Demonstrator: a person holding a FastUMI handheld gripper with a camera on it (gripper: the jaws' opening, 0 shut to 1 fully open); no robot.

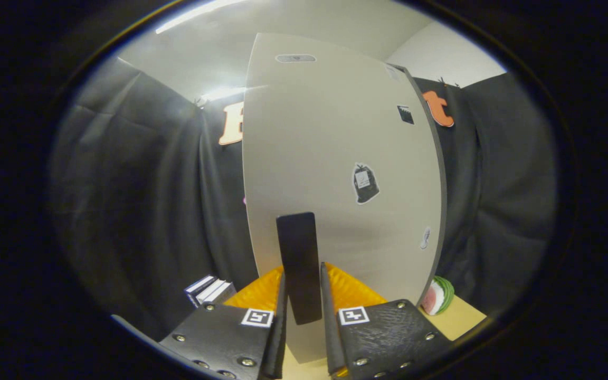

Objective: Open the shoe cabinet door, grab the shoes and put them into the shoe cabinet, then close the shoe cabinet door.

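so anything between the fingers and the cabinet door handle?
Nothing visible. The dark handle on the pale cabinet door sits right between the gripper fingers, which flank it closely on both sides; actual contact can't be told.

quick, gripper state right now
gripper: closed on the dark door handle of the shoe cabinet door, one finger on each side.
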